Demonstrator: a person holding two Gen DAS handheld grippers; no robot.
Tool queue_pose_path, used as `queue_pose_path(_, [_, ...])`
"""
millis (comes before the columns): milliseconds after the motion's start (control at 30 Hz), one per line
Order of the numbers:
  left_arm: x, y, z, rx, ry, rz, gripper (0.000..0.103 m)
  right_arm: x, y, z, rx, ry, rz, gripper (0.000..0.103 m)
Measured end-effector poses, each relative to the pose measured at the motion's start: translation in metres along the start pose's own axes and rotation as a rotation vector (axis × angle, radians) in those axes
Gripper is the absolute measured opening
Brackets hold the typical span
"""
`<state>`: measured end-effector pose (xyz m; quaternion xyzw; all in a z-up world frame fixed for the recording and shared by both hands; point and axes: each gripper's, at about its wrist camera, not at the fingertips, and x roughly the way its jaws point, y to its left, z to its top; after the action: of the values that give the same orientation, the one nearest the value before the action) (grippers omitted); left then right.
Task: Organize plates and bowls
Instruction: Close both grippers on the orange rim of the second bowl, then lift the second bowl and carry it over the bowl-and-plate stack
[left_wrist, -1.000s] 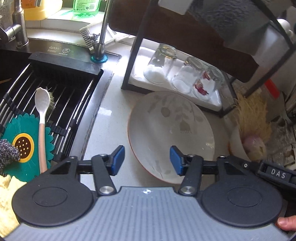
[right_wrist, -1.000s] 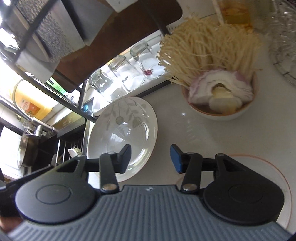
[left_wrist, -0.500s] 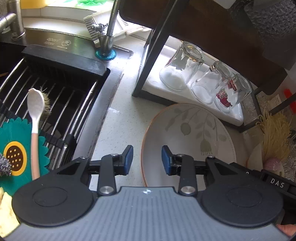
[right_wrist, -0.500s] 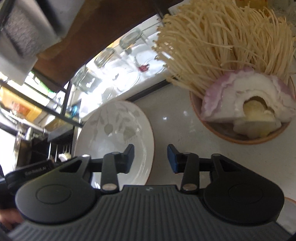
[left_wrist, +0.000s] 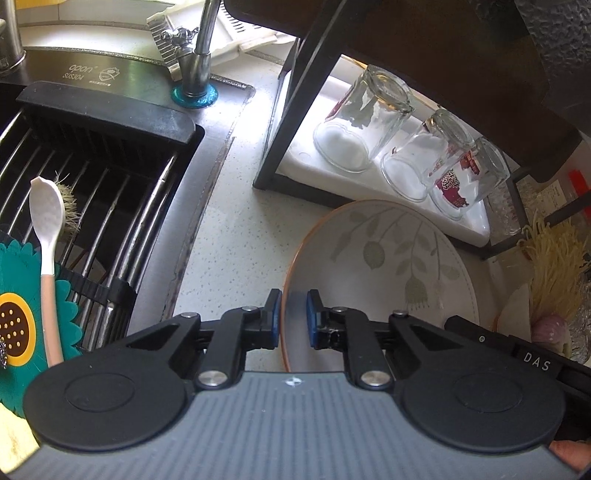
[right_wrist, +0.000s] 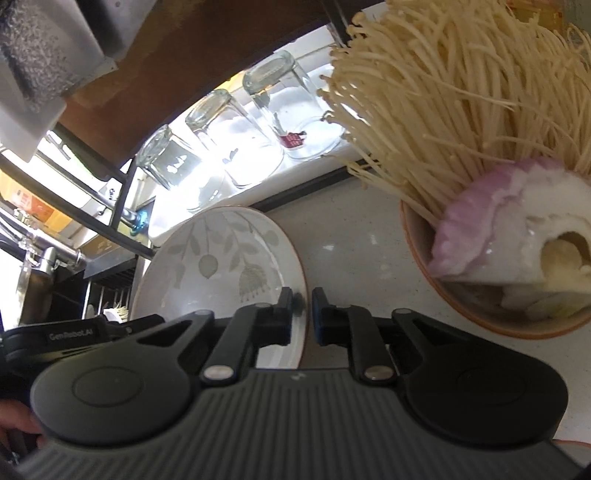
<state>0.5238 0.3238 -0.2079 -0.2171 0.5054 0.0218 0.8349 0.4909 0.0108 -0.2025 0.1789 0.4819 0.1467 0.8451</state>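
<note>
A white plate (left_wrist: 384, 266) with a grey leaf pattern and an orange rim lies on the counter in front of the glass rack. My left gripper (left_wrist: 293, 318) is shut on the plate's left rim. The plate also shows in the right wrist view (right_wrist: 221, 266). My right gripper (right_wrist: 303, 312) is shut on its right rim. A bowl (right_wrist: 476, 310) of enoki mushrooms and onion stands right of the plate; its edge shows in the left wrist view (left_wrist: 517, 314).
A black rack (left_wrist: 291, 110) holds three upturned glasses (left_wrist: 362, 122) on a white mat behind the plate. The sink (left_wrist: 92, 177) with a wire rack, a spoon (left_wrist: 46, 236), a flower mat and a faucet (left_wrist: 199, 55) lies left.
Both grippers moved in toward the plate from opposite sides and closed onto its rim. The plate has shifted little.
</note>
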Motion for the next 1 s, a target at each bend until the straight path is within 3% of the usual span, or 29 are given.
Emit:
queue_pose_path(467, [-0.02, -0.003, -0.017, -0.004, -0.022, -0.041, 0.012, -0.018, 0.001, -0.001, -0.04, -0.016, -0.008, 0.013])
queue_pose_path(1000, [-0.099, -0.041, -0.04, 0.037, -0.115, -0.073, 0.01, -0.095, -0.004, -0.009, -0.008, -0.077, 0.05, 0.013])
